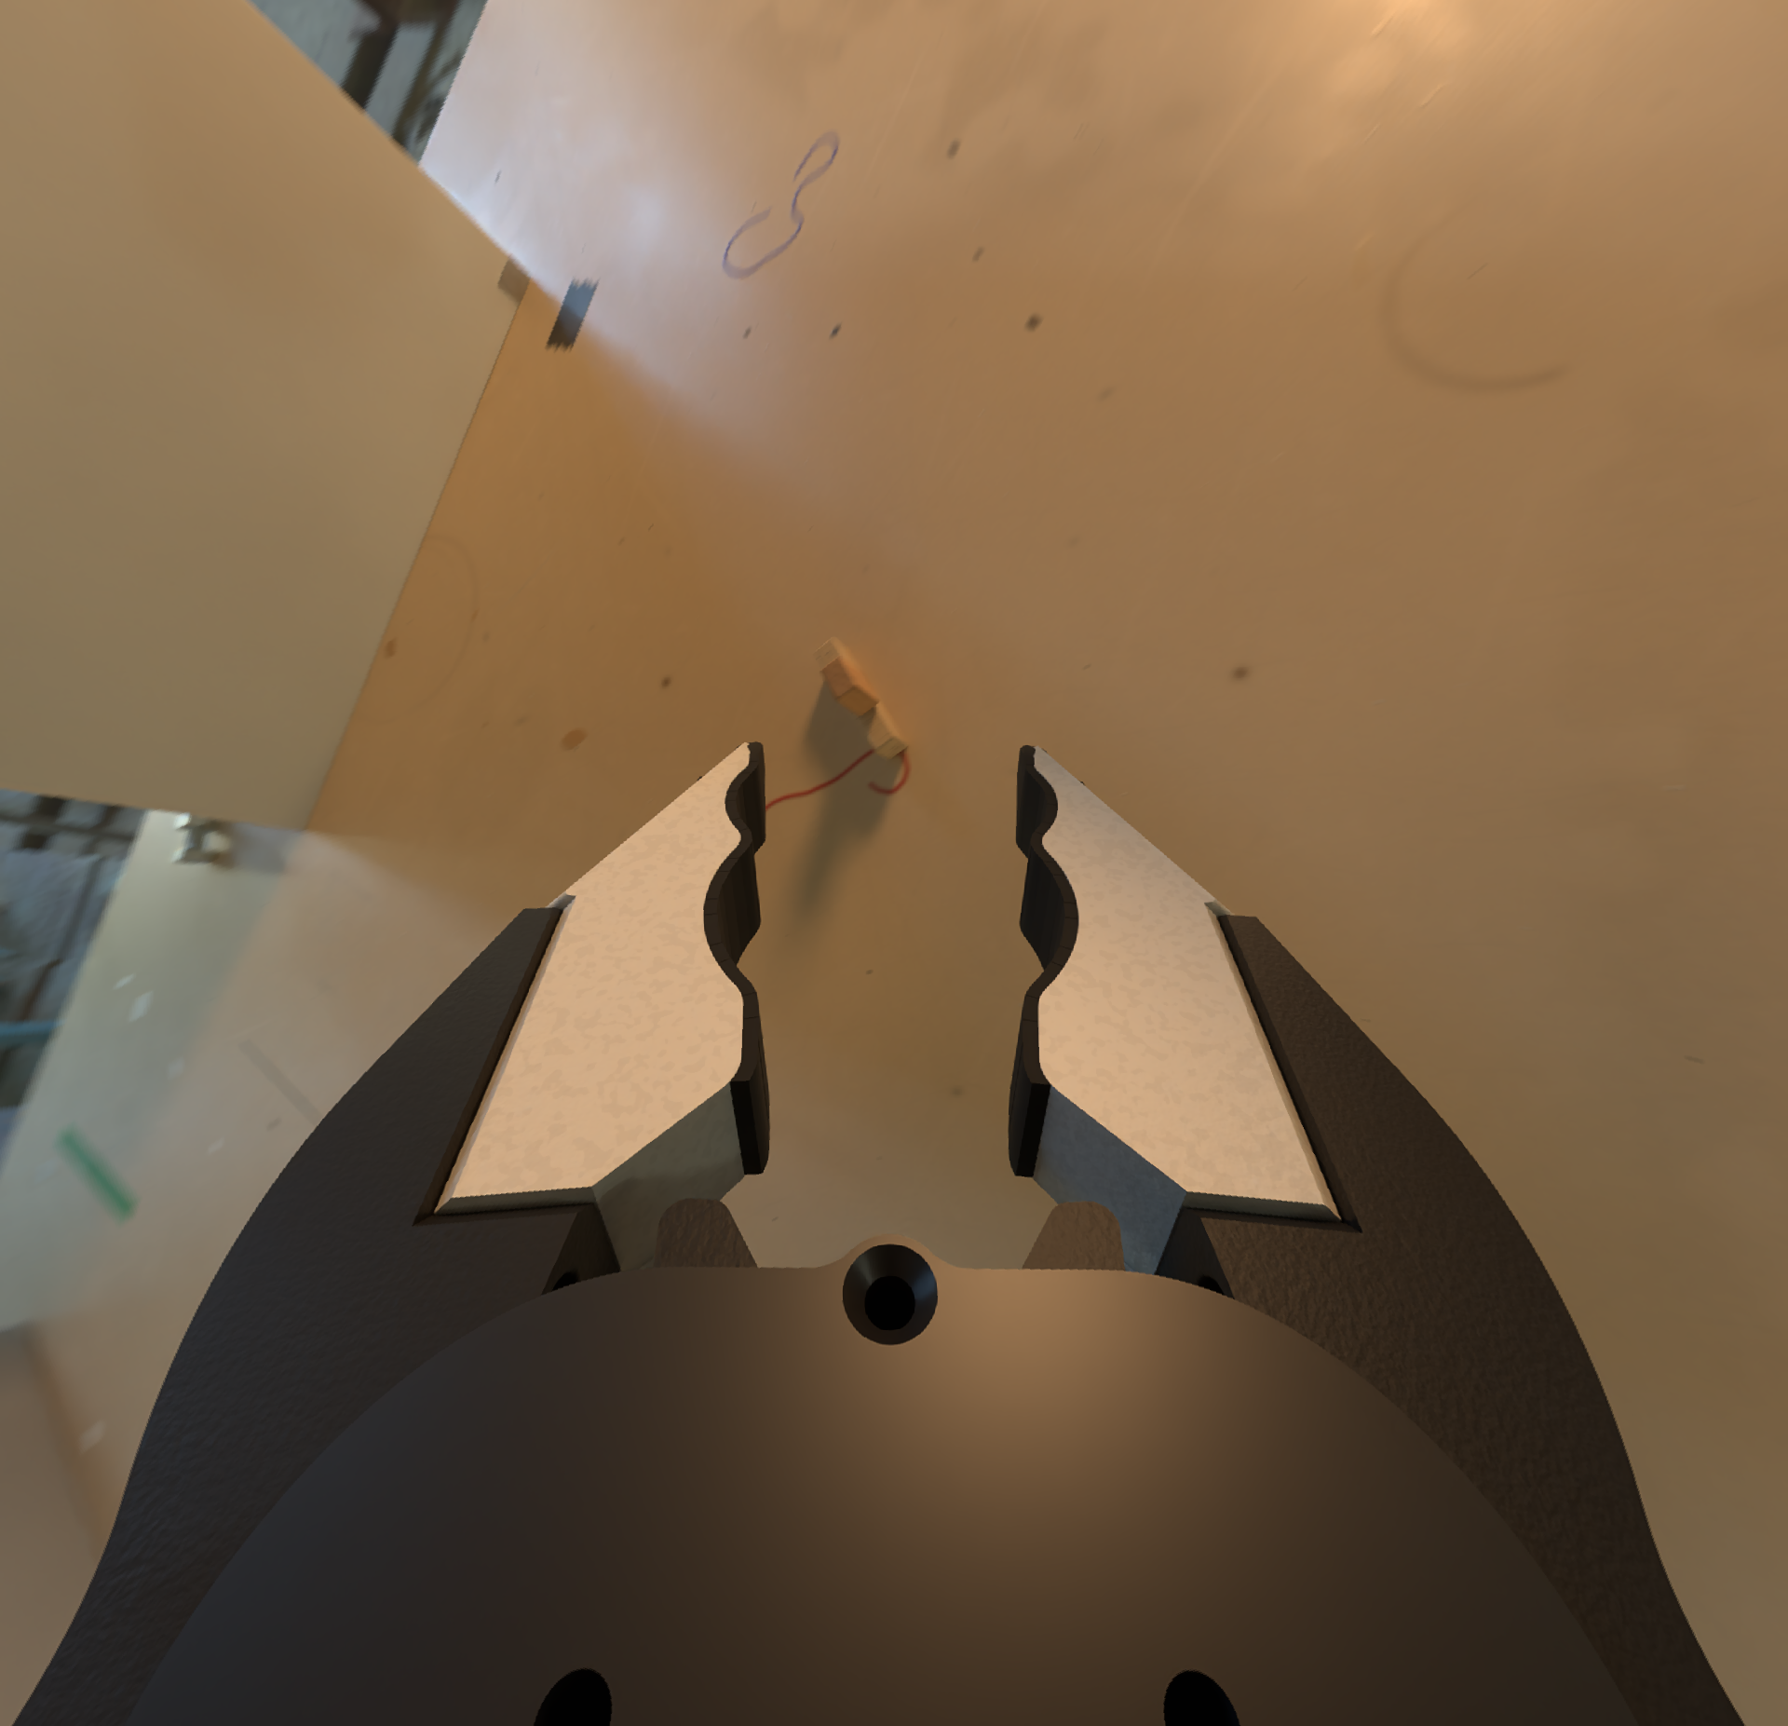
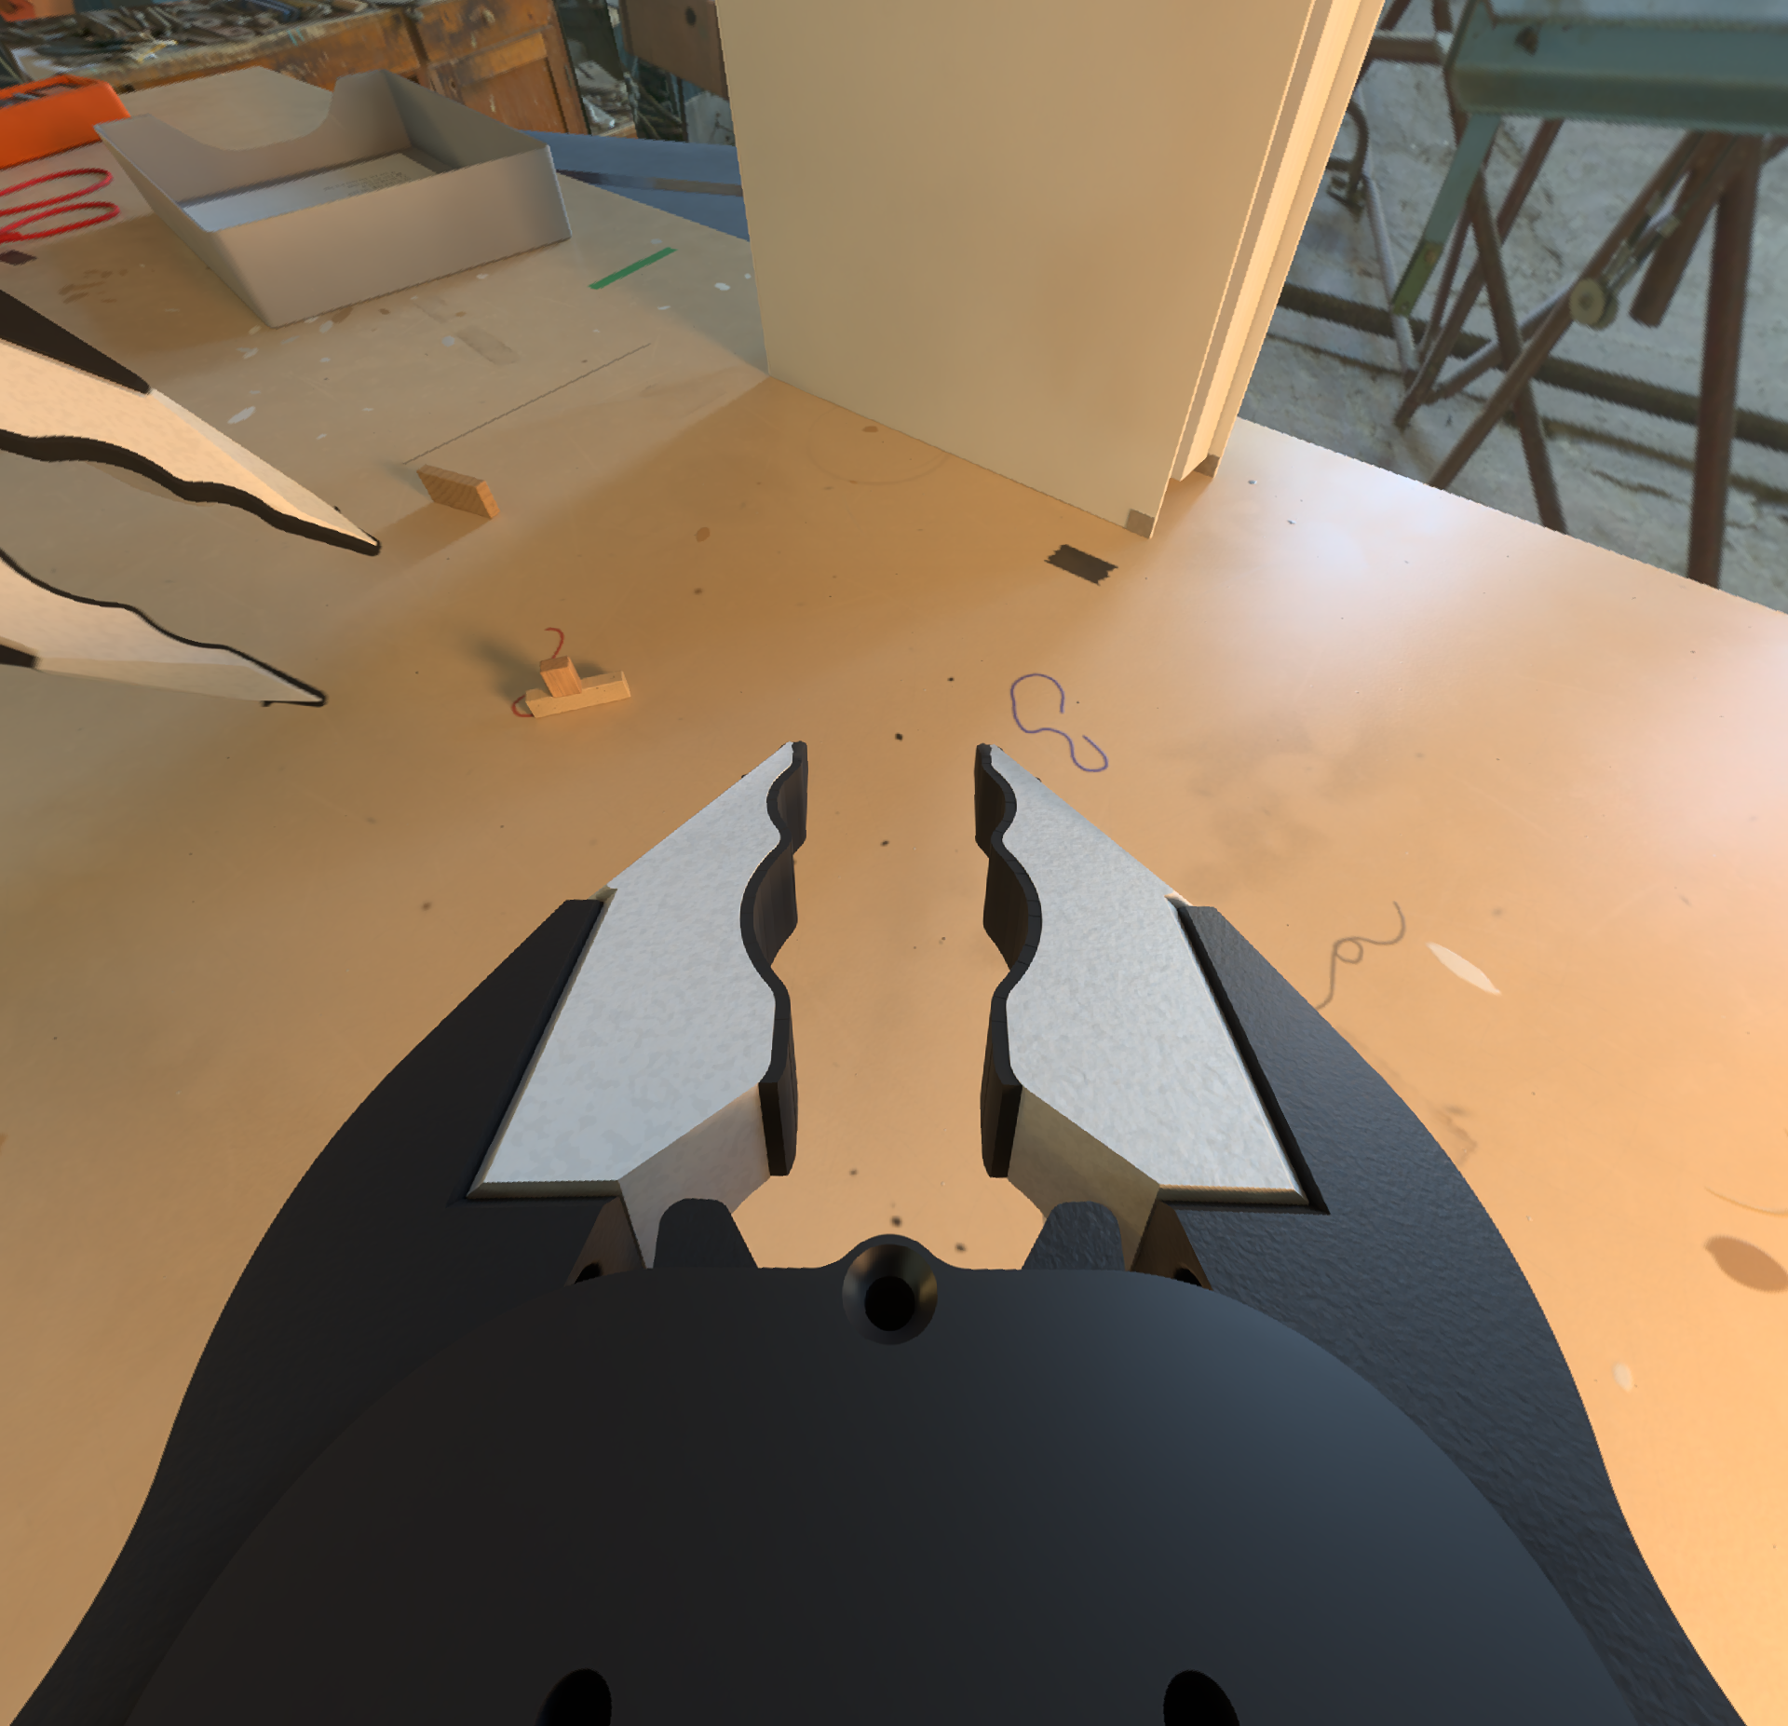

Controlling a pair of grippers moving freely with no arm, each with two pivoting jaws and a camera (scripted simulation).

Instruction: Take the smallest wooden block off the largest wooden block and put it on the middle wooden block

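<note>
The smallest wooden block (image 2: 559, 675) stands on the middle of the largest, flat wooden block (image 2: 585, 697), left of centre on the table. The middle wooden block (image 2: 460, 491) lies alone farther back, to the left. In the left wrist view I look down on the pair: the small block (image 1: 851, 697) sits on the long block (image 1: 891, 737), just beyond my fingertips. My left gripper (image 1: 890, 760) is open and empty above them; it also shows in the right wrist view (image 2: 348, 625). My right gripper (image 2: 890, 760) is open, empty and well right of the blocks.
A tall beige panel (image 2: 968, 228) stands at the back of the table, also in the left wrist view (image 1: 193, 421). A grey metal tray (image 2: 339, 218) sits at the back left. The table's edge (image 2: 1509, 509) runs along the right.
</note>
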